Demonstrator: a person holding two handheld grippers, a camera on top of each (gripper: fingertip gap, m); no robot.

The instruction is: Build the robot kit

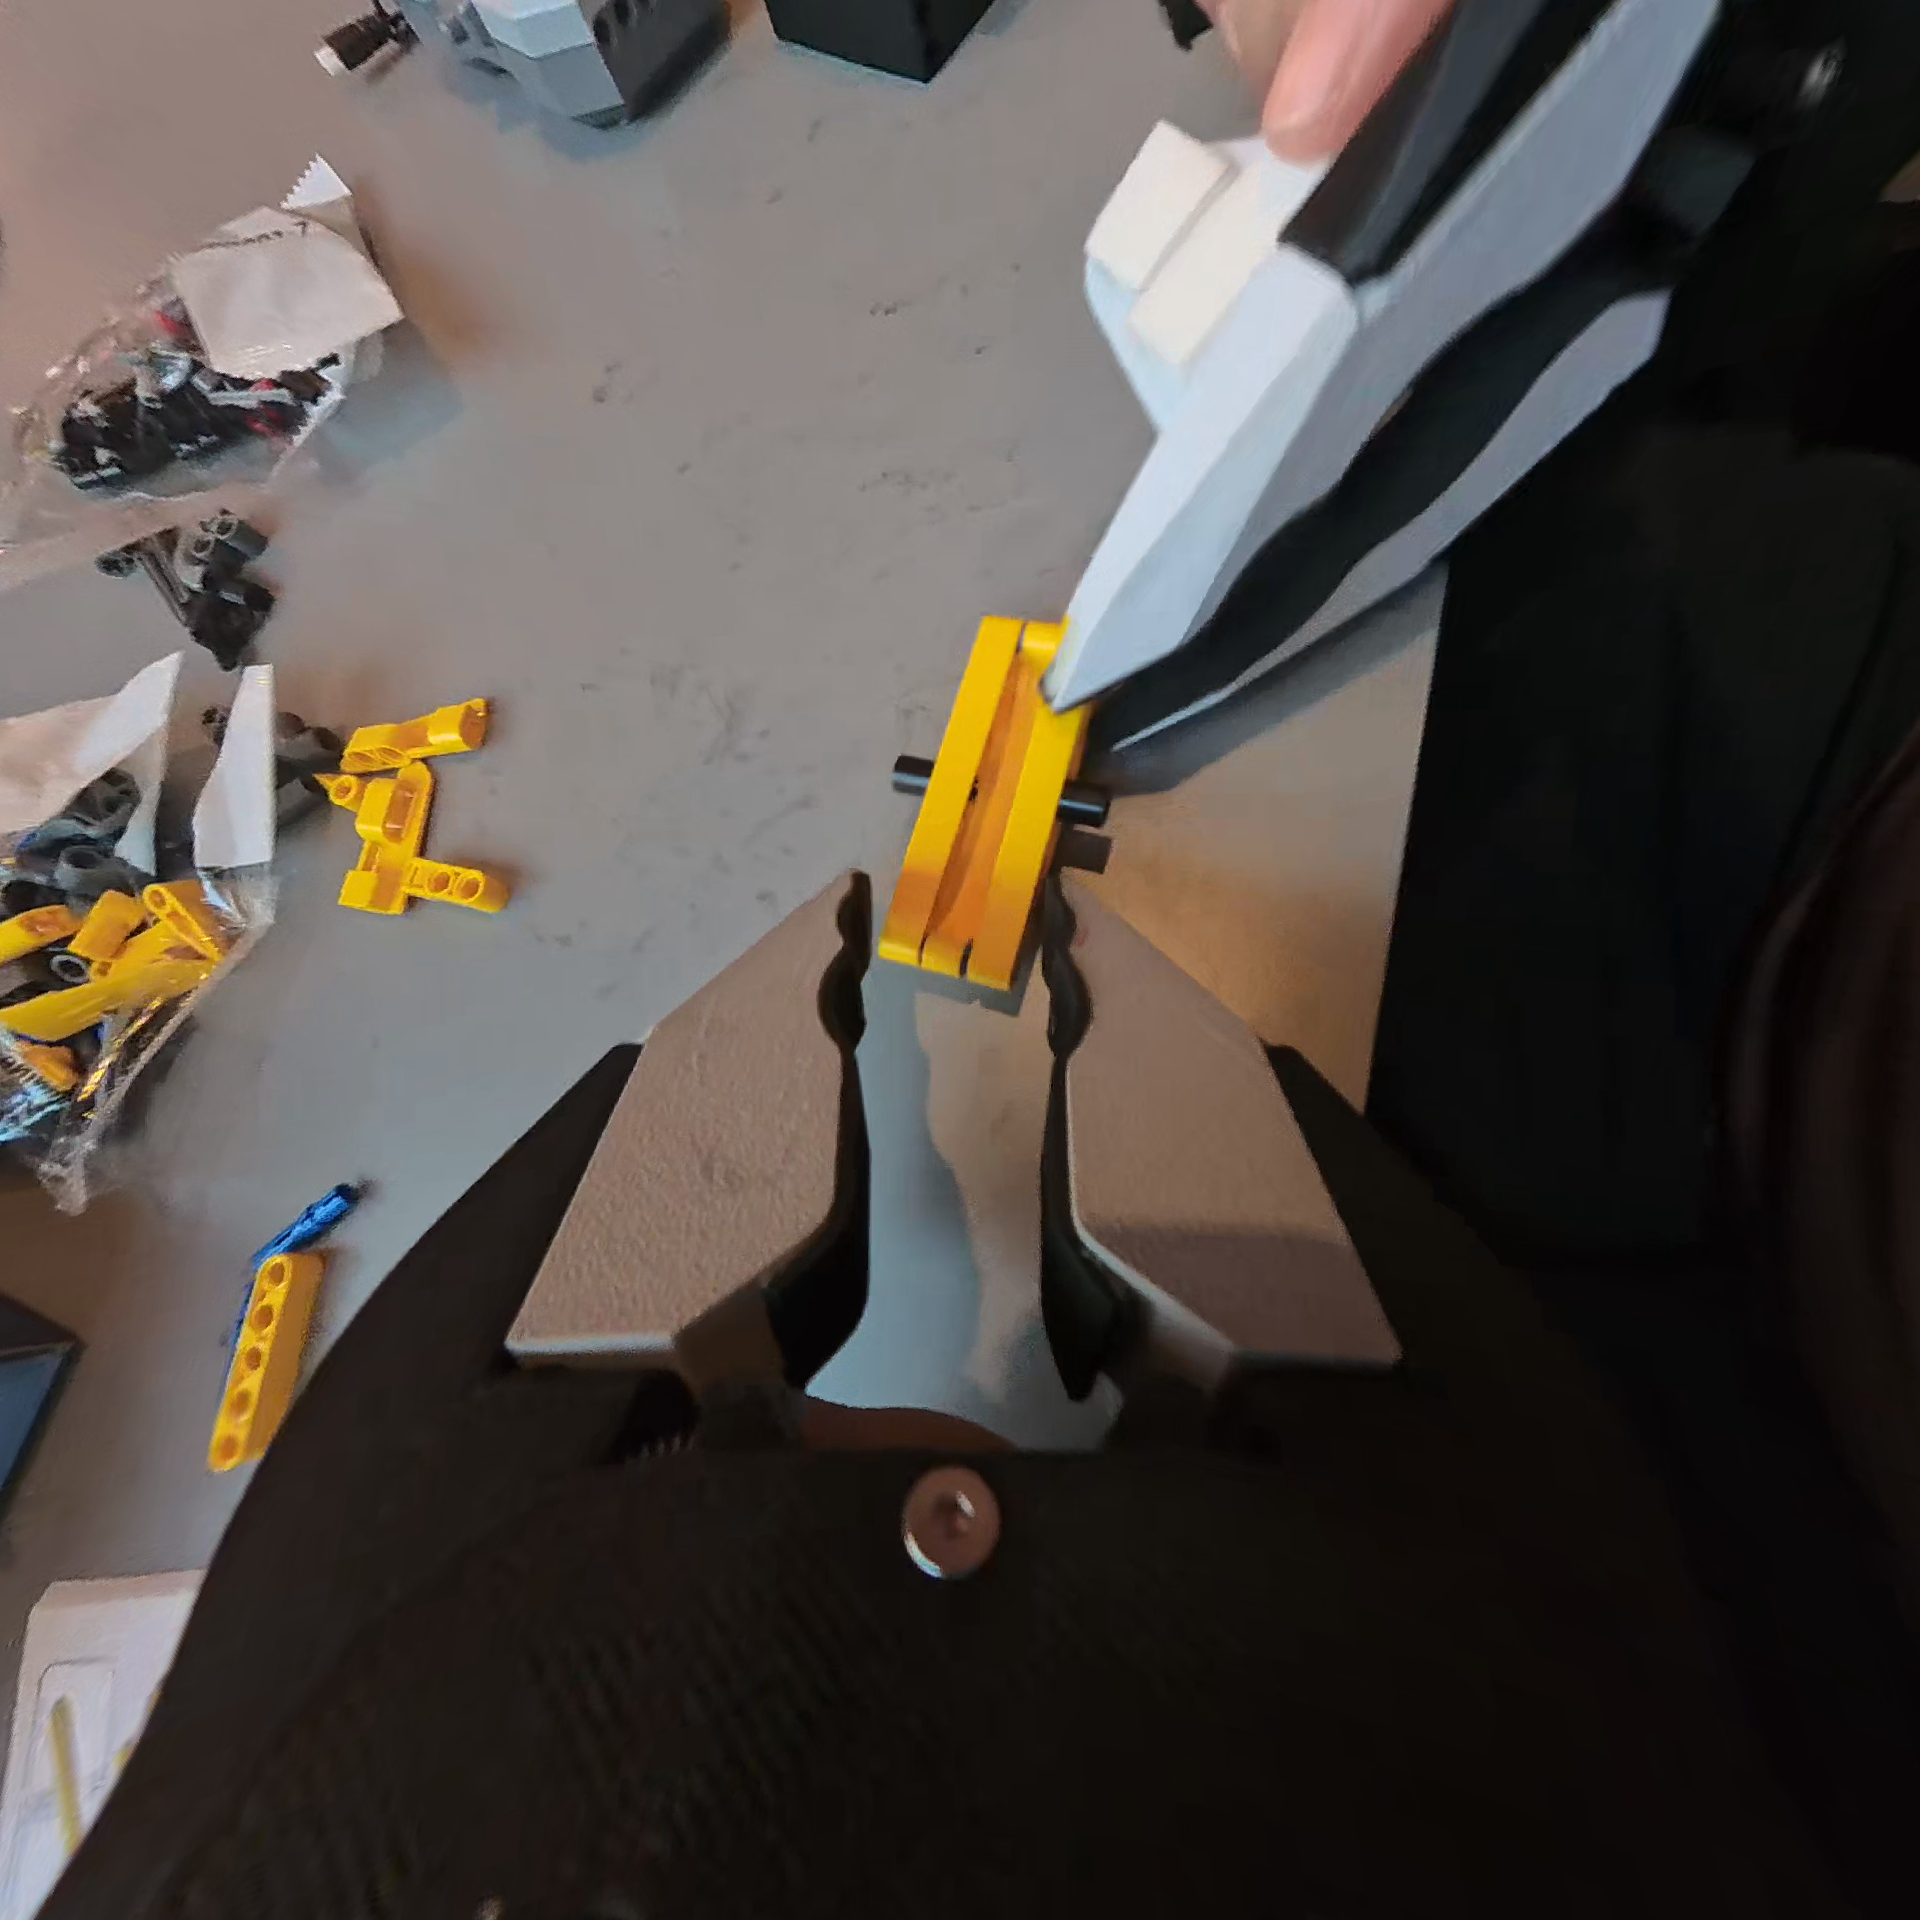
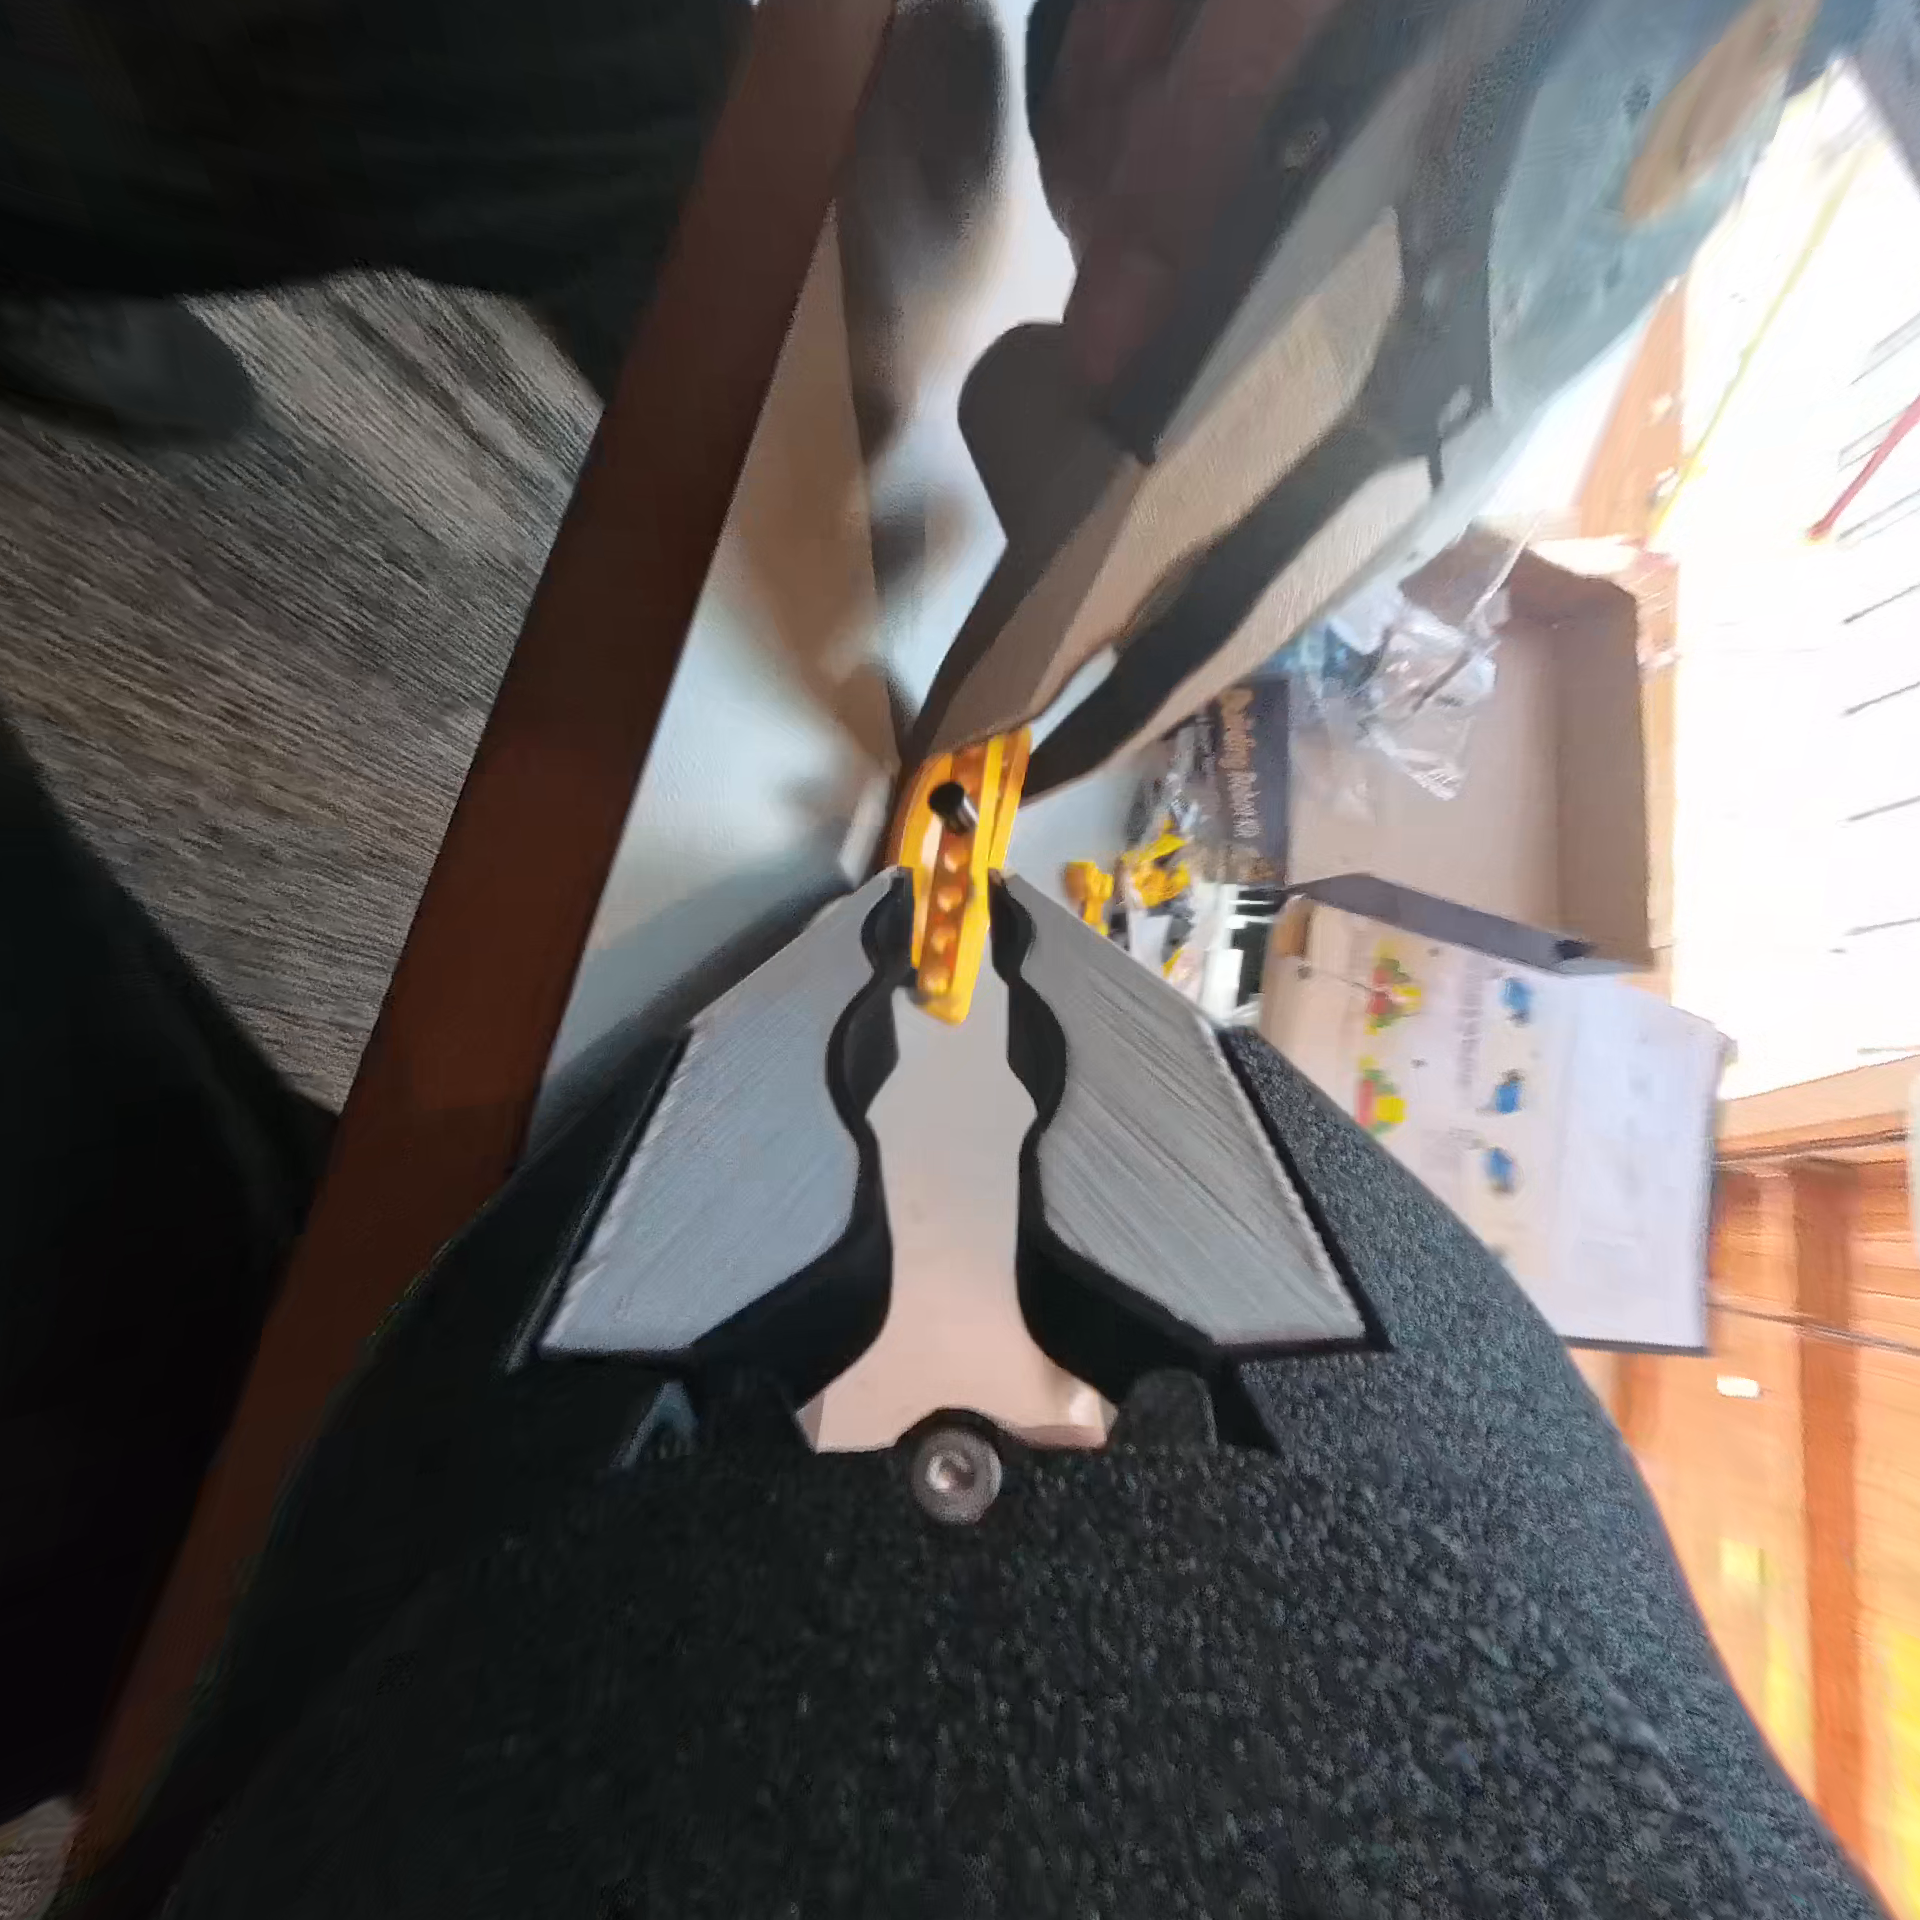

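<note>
Both views are smeared by motion, so fine detail on the assembly [image 1: 982, 800] is hard to read; in the right wrist view its far end disappears between the fingers of the left tool [image 2: 971, 743], and the person beyond shows only as dark clothing. The assembly is three flat yellow plastic strips stacked side by side, the middle one curved, its holed face showing only in the right wrist view, with smooth black pins [image 1: 1086, 805] sticking out crosswise on both sides. It hangs above the grey, scuffed surface [image 1: 675, 468], spanning the two tools: its long axis runs from the left tool's tips straight to the right tool [image 1: 1070, 675], edge-on to the left camera. The right tool's pale, wedge-shaped fingers are closed onto one end, pinching it. The left tool's jaws stand narrowly apart around the other end; one wavy black pad sits against it, a sliver of gap shows at the other, and I cannot tell whether it grips. A fingertip [image 1: 1340, 62], cut by the frame, rests on the right tool's body. Left of the assembly lie loose yellow pieces [image 1: 416, 810], crinkled clear bags [image 1: 94, 977] of parts, and a holed yellow beam [image 1: 265, 1351]. Beyond the assembly in the right wrist view sit a cardboard box [image 2: 1538, 748] and a blurred printed booklet [image 2: 1507, 1122].
</note>
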